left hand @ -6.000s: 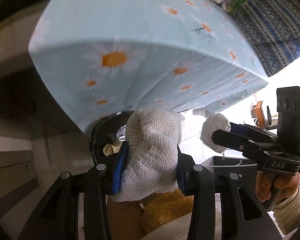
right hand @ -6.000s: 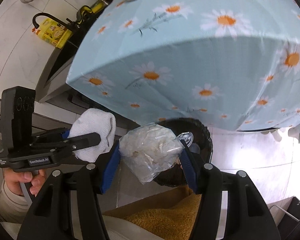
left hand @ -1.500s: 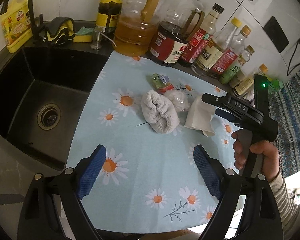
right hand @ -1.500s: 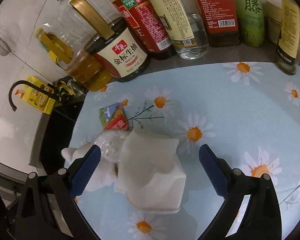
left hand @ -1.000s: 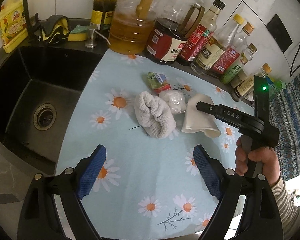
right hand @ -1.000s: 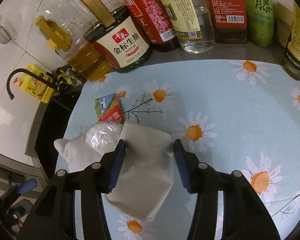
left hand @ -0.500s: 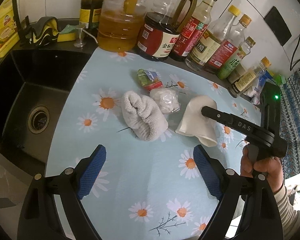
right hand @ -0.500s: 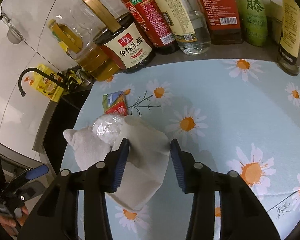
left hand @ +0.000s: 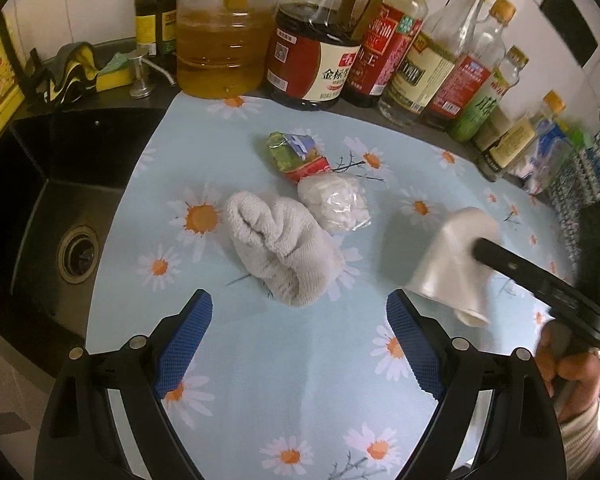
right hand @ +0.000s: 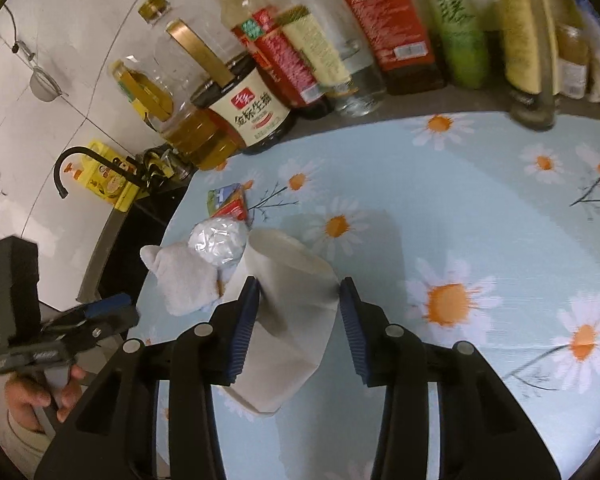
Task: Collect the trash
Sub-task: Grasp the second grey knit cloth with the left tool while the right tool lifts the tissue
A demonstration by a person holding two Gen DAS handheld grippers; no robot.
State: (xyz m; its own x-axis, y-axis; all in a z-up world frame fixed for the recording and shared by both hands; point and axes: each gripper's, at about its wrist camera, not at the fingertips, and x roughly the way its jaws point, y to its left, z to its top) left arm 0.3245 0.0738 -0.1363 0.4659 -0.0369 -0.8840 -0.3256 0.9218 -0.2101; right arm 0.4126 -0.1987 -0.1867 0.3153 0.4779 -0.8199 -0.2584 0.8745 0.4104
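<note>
A pale blue tablecloth [left hand: 284, 380] printed with daisies covers the counter and fills most of both views. To its left lies a black sink [left hand: 40, 216] with a round drain; part of the basin is cut off by the frame edge. Along the back wall stands a row of bottles [left hand: 316, 52], their tops cropped in the left wrist view and their labels blurred in the right wrist view.

The right gripper [right hand: 298, 312] has its blue pads pressed against the sides of a white paper napkin [right hand: 288, 320], with the jaws about halfway closed around it. The napkin is raised off the cloth, its long axis running from the curled top edge, pointing toward the bottles, down to a loose corner hanging toward the camera. In the left wrist view the same napkin [left hand: 452, 264] is motion-blurred, and the gripper's black finger crosses its far part, hiding it.

The left gripper [left hand: 300, 340] is spread wide and holds nothing, hovering above the cloth just short of a rolled white knit cloth [left hand: 280, 252], whose long axis slants from upper left to lower right. Touching the cloth's far side is a small clear bag of white scraps [left hand: 334, 204], and just behind that sits a crumpled green and red carton [left hand: 294, 154]. In the right wrist view the napkin hides the bag's near edge.
</note>
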